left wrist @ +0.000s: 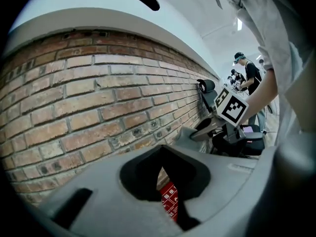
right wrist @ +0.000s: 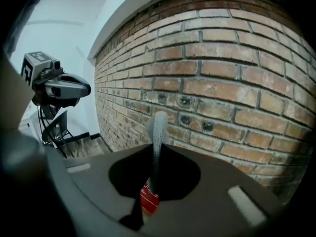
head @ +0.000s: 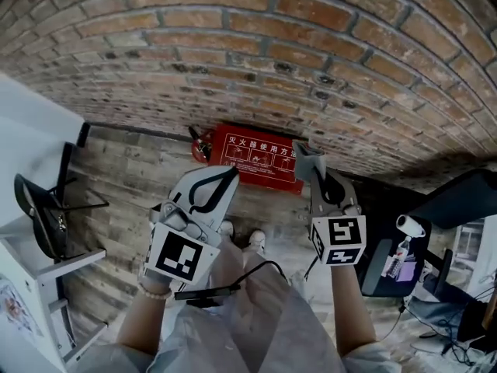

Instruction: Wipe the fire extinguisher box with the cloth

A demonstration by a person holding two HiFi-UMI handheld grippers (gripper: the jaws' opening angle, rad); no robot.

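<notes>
The red fire extinguisher box point(head: 260, 159), with white print on its lid, sits on the floor against the brick wall point(head: 256, 53). My right gripper point(head: 311, 162) hovers over the box's right end, shut on a grey cloth point(head: 303, 151). In the right gripper view the cloth point(right wrist: 158, 130) sticks up from the right gripper point(right wrist: 155, 149), with a bit of the box point(right wrist: 148, 201) below. My left gripper point(head: 231, 176) is shut and empty, held short of the box's near edge. Through the left gripper point(left wrist: 162, 151) a sliver of the box point(left wrist: 169, 201) shows.
A small red fire extinguisher point(head: 202, 144) lies at the box's left end. A black chair point(head: 43, 212) and white furniture point(head: 35, 130) stand left. A dark desk point(head: 458, 196), a bottle point(head: 404, 247) and cables fill the right. People point(left wrist: 247, 75) stand farther along the wall.
</notes>
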